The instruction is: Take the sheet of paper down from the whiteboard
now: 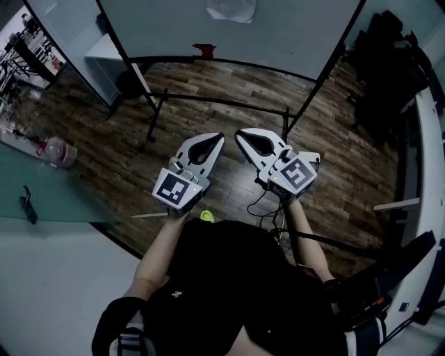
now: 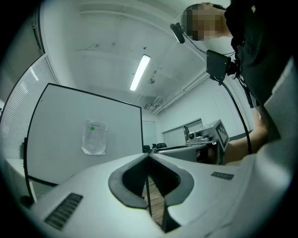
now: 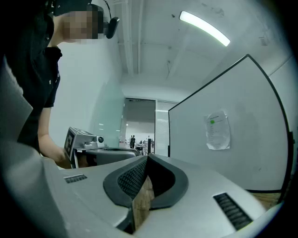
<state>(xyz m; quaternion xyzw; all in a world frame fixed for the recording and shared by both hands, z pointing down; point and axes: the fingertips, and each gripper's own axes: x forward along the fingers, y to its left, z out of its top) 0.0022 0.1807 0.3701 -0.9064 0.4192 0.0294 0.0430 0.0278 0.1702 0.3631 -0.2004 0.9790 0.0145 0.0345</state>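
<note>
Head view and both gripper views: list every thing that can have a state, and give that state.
sheet of paper: hanging on the whiteboard, not yet taken down.
whiteboard: standing upright on its frame.
left gripper: shut, nothing between its jaws, well short of the paper.
right gripper: shut, nothing between its jaws, well short of the paper.

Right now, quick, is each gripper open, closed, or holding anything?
Left white two-jaw gripper: closed, holding nothing.
Right white two-jaw gripper: closed, holding nothing.
</note>
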